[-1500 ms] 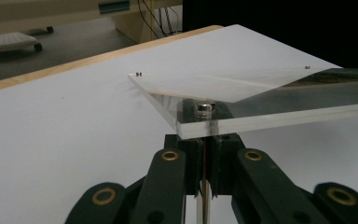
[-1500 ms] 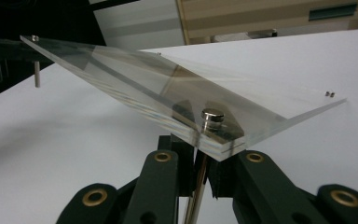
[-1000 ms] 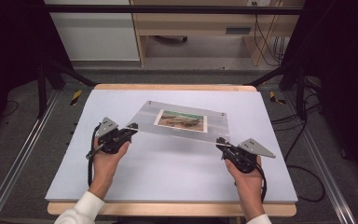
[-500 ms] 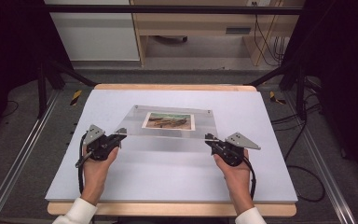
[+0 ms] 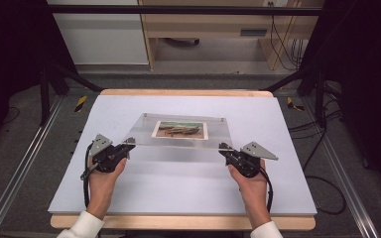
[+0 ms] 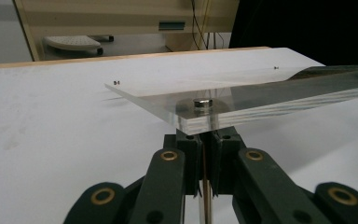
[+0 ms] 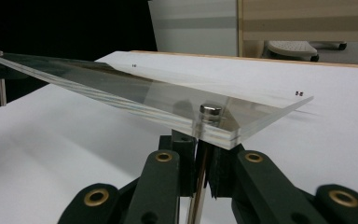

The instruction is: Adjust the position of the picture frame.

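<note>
The acrylic frame (image 5: 178,133) looks stiff, slick and scratch-prone; we hold it above mid-tabletop (image 5: 178,188), left tongs (image 5: 130,142) and right tongs (image 5: 222,147) each clamped on a near-corner post.

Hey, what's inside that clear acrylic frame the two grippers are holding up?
A landscape photo sits sandwiched inside the clear acrylic frame, with small round metal studs at the corners. The photo's detail is too small to make out, and its back is hidden.

A lab-like recording bay: white table (image 5: 129,198) inside dark metal frame (image 5: 178,9), floor cables (image 5: 322,144), wooden bench (image 5: 208,22) behind.
</note>
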{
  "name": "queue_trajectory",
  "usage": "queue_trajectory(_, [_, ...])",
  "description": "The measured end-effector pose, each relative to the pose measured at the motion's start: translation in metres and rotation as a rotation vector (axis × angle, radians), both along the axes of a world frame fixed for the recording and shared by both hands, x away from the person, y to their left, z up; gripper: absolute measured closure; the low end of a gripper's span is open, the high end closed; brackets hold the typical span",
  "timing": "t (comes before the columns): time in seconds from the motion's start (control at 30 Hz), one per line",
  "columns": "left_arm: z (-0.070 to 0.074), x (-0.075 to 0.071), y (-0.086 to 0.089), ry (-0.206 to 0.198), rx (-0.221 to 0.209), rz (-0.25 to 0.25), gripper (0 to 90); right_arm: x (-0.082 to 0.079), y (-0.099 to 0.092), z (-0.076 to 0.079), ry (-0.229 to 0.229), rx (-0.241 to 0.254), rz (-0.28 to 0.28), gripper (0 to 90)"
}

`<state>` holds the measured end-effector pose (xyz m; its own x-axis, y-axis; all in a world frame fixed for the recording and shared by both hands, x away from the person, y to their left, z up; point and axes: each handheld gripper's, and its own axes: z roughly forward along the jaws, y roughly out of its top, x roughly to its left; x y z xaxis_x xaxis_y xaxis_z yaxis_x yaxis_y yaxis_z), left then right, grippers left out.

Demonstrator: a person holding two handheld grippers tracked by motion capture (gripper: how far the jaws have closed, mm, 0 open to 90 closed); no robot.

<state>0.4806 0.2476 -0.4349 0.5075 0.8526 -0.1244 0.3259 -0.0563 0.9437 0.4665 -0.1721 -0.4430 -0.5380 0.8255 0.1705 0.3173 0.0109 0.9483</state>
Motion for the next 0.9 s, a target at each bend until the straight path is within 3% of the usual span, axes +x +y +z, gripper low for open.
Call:
queue_trajectory(0.6, [-0.006,-0.007,-0.009,0.007,0.005,-0.002,82.9,-0.001,-0.008,-0.003,0.013,-0.009,-0.008,83.2])
queue_trajectory(0.9, [-0.011,-0.008,-0.019,-0.001,0.049,-0.023,81.9,0.003,-0.017,-0.010,0.037,0.000,-0.033,83.6])
